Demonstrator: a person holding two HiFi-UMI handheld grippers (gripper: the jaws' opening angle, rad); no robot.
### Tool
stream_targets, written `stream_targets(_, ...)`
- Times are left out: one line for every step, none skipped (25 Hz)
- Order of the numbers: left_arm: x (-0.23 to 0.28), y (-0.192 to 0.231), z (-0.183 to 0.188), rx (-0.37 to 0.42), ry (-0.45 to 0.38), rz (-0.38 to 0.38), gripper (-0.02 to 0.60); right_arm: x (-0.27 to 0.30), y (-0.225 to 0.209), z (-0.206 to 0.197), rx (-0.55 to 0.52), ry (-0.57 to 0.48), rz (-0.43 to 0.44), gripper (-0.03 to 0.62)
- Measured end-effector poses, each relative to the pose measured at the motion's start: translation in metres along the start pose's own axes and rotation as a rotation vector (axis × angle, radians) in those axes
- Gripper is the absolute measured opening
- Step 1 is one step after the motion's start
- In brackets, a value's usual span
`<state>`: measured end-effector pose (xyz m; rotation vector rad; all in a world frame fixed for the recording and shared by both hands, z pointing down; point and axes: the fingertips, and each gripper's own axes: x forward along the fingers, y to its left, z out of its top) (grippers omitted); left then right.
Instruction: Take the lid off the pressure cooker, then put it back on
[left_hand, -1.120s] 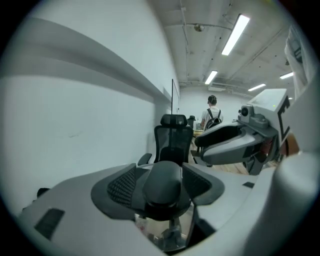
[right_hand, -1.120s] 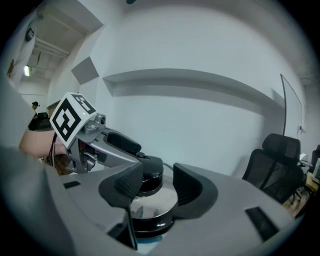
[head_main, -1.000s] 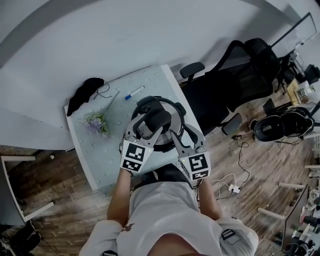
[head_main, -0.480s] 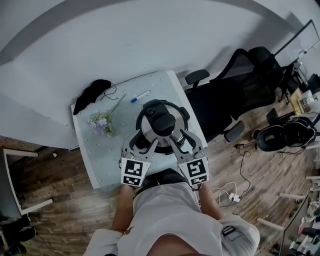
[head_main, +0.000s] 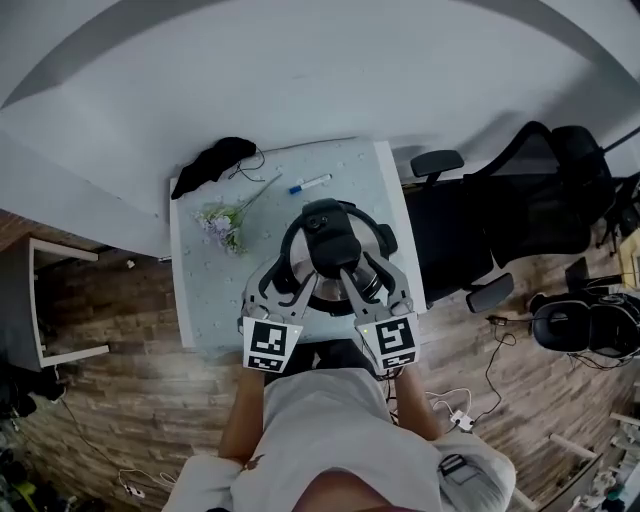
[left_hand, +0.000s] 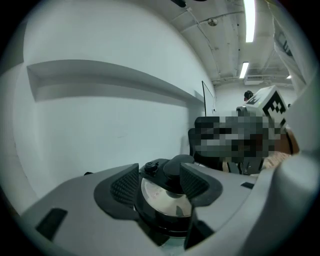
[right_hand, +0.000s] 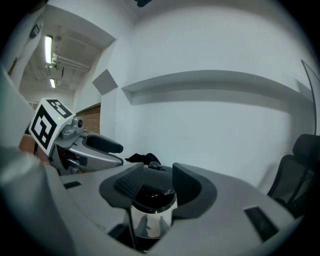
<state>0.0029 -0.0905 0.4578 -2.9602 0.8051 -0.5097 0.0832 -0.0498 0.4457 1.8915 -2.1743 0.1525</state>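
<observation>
- The pressure cooker (head_main: 330, 240) stands on the desk (head_main: 200, 295), near its right edge.
- A bunch of flowers (head_main: 225, 222) lies to the cooker's left.
- A marker pen (head_main: 310, 184) lies behind the cooker, near the far edge.
- A cloth (head_main: 213, 164) lies at the far left corner.
- An office chair (head_main: 500, 215) stands right of the desk.

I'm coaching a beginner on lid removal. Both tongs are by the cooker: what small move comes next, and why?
Probably ease the left tongs forward onto the black handle of the lid and close them. They and the right tongs both stand open, gripping nothing. The lid sits on the pressure cooker, its handle just beyond the left jaws.
</observation>
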Motion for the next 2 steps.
stream_targets(0.0052, 0.0022, 0.0012, 0.005, -0.003, 0.014, 0.253, 0.0034, -0.0058, 0.0004, 0.002, -0.008, 0.004, 0.181)
stream_targets(0.0105, 0.0045, 0.0026, 0.01, -0.005, 0.028, 0.253, 0.0069, -0.0117, 0.0008, 0.004, -0.017, 0.007, 0.179)
